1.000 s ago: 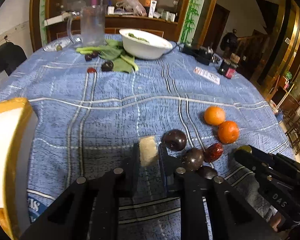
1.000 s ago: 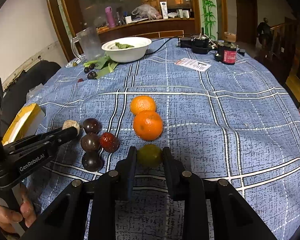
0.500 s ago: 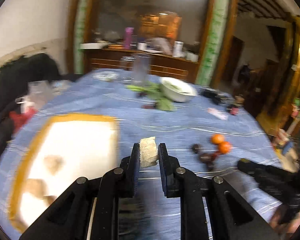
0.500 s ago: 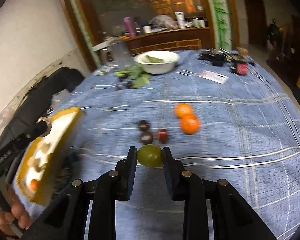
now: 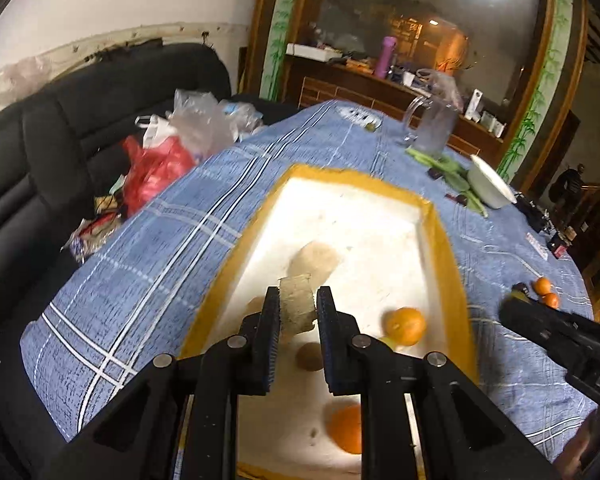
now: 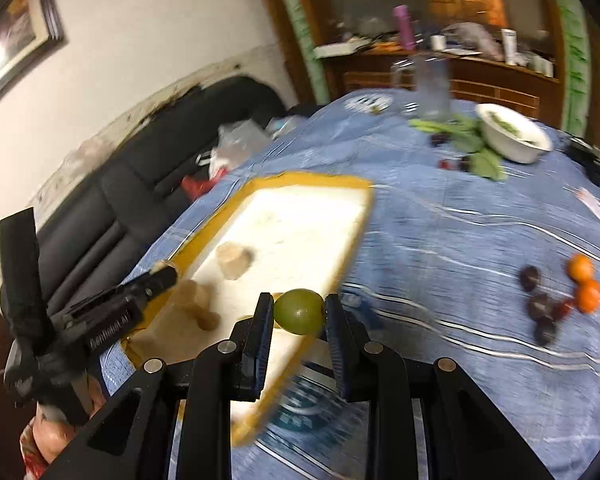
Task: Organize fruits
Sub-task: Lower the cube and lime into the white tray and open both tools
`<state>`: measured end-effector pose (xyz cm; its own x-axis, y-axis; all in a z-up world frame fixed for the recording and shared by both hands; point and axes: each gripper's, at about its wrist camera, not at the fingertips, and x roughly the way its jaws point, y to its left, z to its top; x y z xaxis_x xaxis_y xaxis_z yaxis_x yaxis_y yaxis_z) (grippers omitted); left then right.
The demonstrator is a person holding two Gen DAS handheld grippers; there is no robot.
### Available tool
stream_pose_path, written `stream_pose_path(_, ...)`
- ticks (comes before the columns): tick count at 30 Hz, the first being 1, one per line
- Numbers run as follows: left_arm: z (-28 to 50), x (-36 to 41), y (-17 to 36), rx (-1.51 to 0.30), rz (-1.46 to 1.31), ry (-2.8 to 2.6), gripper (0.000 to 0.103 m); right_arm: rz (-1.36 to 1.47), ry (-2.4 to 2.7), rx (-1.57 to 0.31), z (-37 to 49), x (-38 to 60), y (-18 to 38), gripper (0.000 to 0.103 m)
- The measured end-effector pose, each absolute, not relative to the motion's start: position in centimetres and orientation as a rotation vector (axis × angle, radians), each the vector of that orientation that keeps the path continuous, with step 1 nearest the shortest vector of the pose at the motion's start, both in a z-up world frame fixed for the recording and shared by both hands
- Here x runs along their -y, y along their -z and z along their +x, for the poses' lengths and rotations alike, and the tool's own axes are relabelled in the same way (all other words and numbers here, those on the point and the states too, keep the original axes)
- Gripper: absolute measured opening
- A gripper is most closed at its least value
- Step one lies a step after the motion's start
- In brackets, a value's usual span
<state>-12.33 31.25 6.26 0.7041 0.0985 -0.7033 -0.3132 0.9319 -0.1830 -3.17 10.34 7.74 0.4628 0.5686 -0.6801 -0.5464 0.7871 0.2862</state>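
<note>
Over a yellow-rimmed tray (image 5: 446,248) on the blue plaid surface (image 5: 188,216), two hand-held grippers carry fruit toward the same landing spot.

Left of the tray, a black sofa (image 5: 60,128) and a heap of plastic bags (image 5: 172,148) crowd the surface's edge.

Above the tray's near half, the left gripper (image 5: 297,312) is closed on a pale, rough-skinned fruit (image 5: 296,304), its pads pressing both sides with no gap showing. Below it inside the tray lie a similar tan fruit (image 5: 314,258), a small brown one (image 5: 309,356) and two oranges (image 5: 405,326). A release from this height could let the pale fruit bounce off those pieces or roll hard into the rim.

At the tray's right wall, the right gripper (image 6: 299,312) is clamped on a green fruit (image 6: 299,311), which hangs just over the rim rather than clearly inside it. Opening here, by this reading, risks dropping it onto the wall or the cloth outside. The view is smeared with motion, so a quick swing could also knock the tray or clip the left gripper close by.

Well to the right of the tray, dark plums (image 6: 540,308), a red fruit (image 6: 564,307) and two more oranges (image 6: 586,284) wait loose on the surface, round enough to roll if bumped. Beyond the tray stand a white bowl (image 6: 512,136) and a clear jug (image 5: 434,126).
</note>
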Motion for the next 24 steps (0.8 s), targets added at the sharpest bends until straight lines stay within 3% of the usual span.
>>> stream_pose_path(9, -12.1, -31.1, -4.9, -0.795, -0.330, -0.175, 0.021, -0.078, -0.699, -0.950, 0.4, -17.2, -4.3, 0.029)
stream_pose_path(11, -12.4, -31.5, -5.2, -0.793, -0.356, -0.156, 0.042, -0.065, -0.704, -0.971, 0.9, -17.4, -4.0, 0.030)
stream_pose_path(13, -12.8, -32.2, -5.6, -0.774, -0.386, -0.154, 0.053, -0.066, -0.709, -0.974, 1.1, -17.4, -4.1, 0.030)
stream_pose_path(24, -13.7, -32.0, -6.9, -0.761, -0.419, -0.159, 0.058, 0.016, -0.686, -0.929, 0.8, -14.1, -6.4, 0.037)
